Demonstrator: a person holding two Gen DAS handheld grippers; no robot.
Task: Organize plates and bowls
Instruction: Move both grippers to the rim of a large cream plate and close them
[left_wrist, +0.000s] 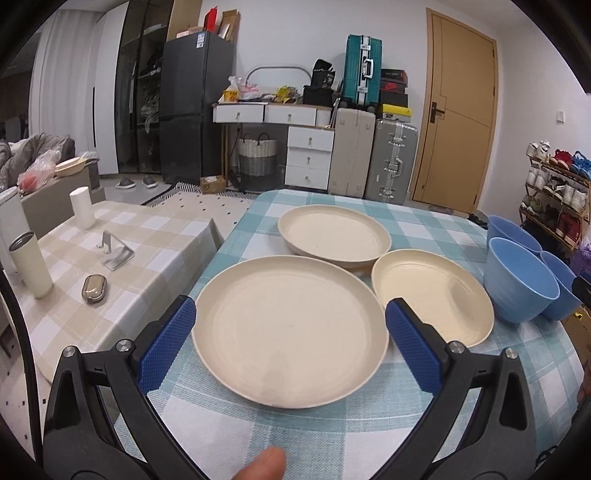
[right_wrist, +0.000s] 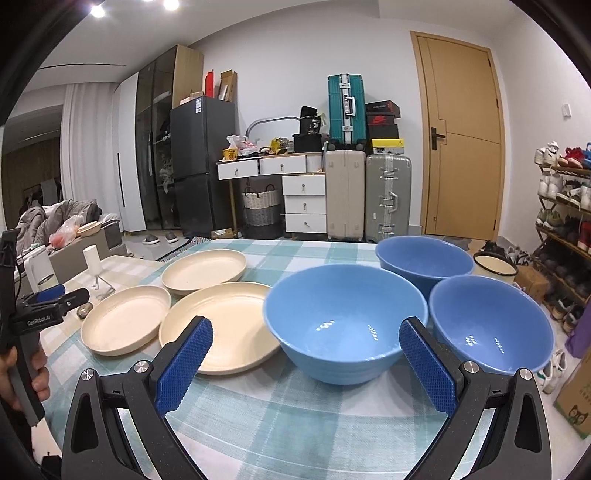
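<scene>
Three cream plates lie on the blue checked table (left_wrist: 332, 435): a near one (left_wrist: 290, 330), a far one (left_wrist: 334, 234) and a right one (left_wrist: 432, 295). Three blue bowls stand to their right; in the right wrist view they are a near bowl (right_wrist: 345, 321), a right bowl (right_wrist: 491, 323) and a far bowl (right_wrist: 424, 256). My left gripper (left_wrist: 291, 317) is open and empty, its fingers either side of the near plate, above it. My right gripper (right_wrist: 306, 339) is open and empty in front of the near bowl. The left gripper also shows in the right wrist view (right_wrist: 55, 299).
A beige checked table (left_wrist: 122, 236) adjoins on the left with a white cup (left_wrist: 31, 264), a paper roll (left_wrist: 82, 206), a metal stand (left_wrist: 116, 251) and a small case (left_wrist: 95, 290). Suitcases, drawers and a door stand behind; a shoe rack (right_wrist: 565, 221) is at right.
</scene>
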